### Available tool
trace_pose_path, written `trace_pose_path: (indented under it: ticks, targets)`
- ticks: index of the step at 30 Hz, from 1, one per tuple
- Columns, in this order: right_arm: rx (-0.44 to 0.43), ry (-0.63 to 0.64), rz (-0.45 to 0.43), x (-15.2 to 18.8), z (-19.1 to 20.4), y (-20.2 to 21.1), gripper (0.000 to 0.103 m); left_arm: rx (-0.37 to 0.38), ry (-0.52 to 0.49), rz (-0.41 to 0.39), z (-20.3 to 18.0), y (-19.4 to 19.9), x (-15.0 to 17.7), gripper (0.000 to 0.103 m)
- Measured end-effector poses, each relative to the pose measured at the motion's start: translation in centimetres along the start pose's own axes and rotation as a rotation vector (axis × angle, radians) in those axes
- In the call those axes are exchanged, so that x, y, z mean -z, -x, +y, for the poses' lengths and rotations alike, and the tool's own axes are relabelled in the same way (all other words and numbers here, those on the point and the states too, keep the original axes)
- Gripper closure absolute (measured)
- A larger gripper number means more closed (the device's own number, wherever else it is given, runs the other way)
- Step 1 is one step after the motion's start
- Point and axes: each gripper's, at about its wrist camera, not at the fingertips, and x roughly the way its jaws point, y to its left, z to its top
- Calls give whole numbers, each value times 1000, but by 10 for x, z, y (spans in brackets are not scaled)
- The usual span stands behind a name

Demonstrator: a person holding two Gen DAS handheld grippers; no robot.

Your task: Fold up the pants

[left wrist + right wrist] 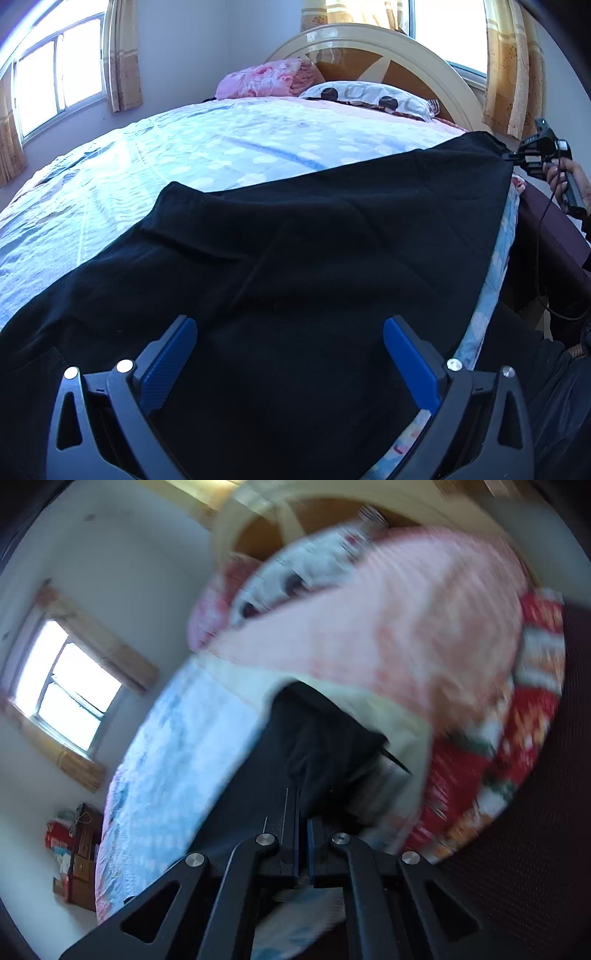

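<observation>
Black pants [303, 236] lie spread across the near side of the bed. In the left wrist view my left gripper [290, 362] hovers just over the cloth, its blue pads [170, 365] wide apart with nothing pinched between them. At the far right edge of that view my right gripper [511, 157] pinches the pants' far corner, held by a person's hand [561, 177]. The right wrist view is blurred; there my right gripper [303, 823] is shut on the black cloth [317, 738], which bunches ahead of the fingers.
The bed carries a pale blue dotted sheet [184, 147], a pink blanket [266, 79] and a spotted pillow [373, 96] by the curved headboard [406, 48]. A dark bed rail [550, 229] runs along the right. Windows stand left and behind. Boxes [75, 853] sit by the far wall.
</observation>
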Motion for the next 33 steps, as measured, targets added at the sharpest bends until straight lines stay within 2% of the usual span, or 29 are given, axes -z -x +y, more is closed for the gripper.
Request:
trace_pose_path:
  ticks: [1,4,6,9,10,11,12,15,17,20,23,25,27,29,31,33]
  targets:
    - [-12,-28,-14,2,-6,2,100,0,-1,-1,1,1,-1,0]
    - [0,2,-47,3,-3,12,100,4,17,-9,5,7,1,0]
    - [18,16,-19,2,-2,10,100,-5,30,-14,11,10,3,0]
    - [71,23,-7,1,1,15,85,-28,59,-28,15,17,5,0]
    - [107,37,-26,1,4,18,65,-30,73,-38,17,22,5,0]
    - [174,62,-65,2,7,27,53,-31,82,-43,19,26,6,0]
    - [224,87,-115,4,11,38,49,-35,89,-50,21,30,7,0]
    - [293,185,-262,13,39,70,49,-57,93,-54,26,39,11,0]
    - [214,296,-289,23,69,76,49,-64,95,-55,30,41,14,0]
    - [45,516,-139,48,134,44,49,-97,97,-41,32,38,20,0]
    - [-176,620,101,83,184,-9,49,-111,106,-41,31,39,25,0]
    - [-241,658,213,106,207,-43,49,-110,117,-31,32,39,31,0]
    - [-225,697,301,127,222,-82,49,-116,108,-18,31,38,38,0]
    - [-138,677,388,137,220,-123,49,-128,94,-13,31,39,42,0]
    - [-127,612,395,136,213,-139,49,-147,85,-17,33,44,45,0]
    - [-111,618,370,131,219,-134,49,-165,104,-33,40,51,48,0]
